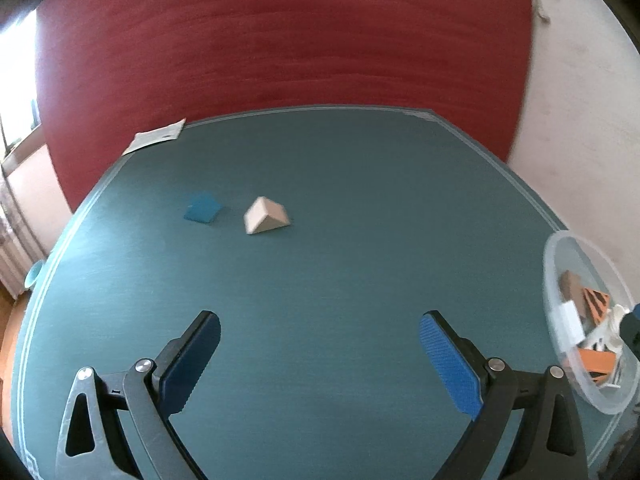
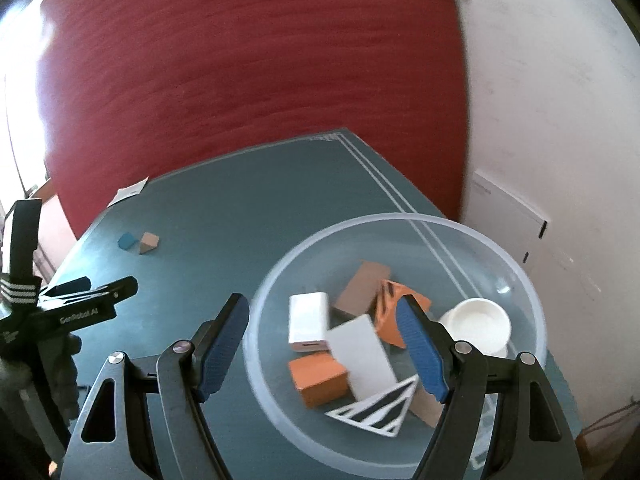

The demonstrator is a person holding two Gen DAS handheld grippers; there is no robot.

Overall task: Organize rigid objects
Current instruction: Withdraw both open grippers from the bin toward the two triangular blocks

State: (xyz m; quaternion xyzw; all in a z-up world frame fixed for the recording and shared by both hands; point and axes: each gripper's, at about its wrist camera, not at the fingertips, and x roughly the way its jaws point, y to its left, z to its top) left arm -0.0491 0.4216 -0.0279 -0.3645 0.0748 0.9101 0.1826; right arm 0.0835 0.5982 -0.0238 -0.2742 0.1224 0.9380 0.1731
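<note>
Holding both grippers spread and empty, you have the left gripper (image 1: 320, 344) over bare teal tabletop (image 1: 340, 168), with a blue block (image 1: 203, 209) and beige wedge (image 1: 265, 216) ahead. Your right gripper (image 2: 324, 320) hovers above the clear bowl (image 2: 532, 292) of blocks; a red wall (image 2: 248, 80) stands beyond.

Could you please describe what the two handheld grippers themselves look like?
Both the left gripper and right gripper have black linkage arms with silver pivot bolts and ribbed blue finger pads. The right-wrist view shows white "GenRobot.AI" lettering and white stripes on the left gripper's body.

Home: radiator (image 1: 10, 256), red wall (image 1: 280, 40)
</note>
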